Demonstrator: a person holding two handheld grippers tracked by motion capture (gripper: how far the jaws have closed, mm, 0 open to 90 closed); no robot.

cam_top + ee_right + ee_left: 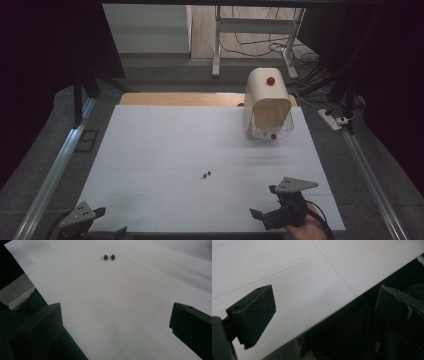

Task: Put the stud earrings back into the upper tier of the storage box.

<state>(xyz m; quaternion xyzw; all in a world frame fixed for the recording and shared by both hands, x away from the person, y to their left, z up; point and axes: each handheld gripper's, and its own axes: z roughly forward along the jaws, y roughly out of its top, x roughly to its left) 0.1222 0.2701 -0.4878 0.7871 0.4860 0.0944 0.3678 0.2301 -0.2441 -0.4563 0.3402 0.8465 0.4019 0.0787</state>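
The work looks to be at its very start: a pair of small dark red studs (206, 174) lies just beside each other on the white worktop (150, 150), a little toward its near edge and roughly midway between its left and right edges, with nothing touching them. The right gripper (270, 207) hovers over the near right corner with its fingers spread wide and empty, and in the right gripper view the studs (109, 257) sit well ahead, so it seems to be lining up a reach. The next move calls for carrying that gripper forward and toward the left edge, lowering it and closing finely on something very small and flat-lying, which could easily slip or roll. The left gripper (102, 222) rests at the near left corner, fingers also apart and holding nothing. A cream box with a red knob (269, 102) stands near the far right corner, well apart from the studs; nothing blocks the path between.
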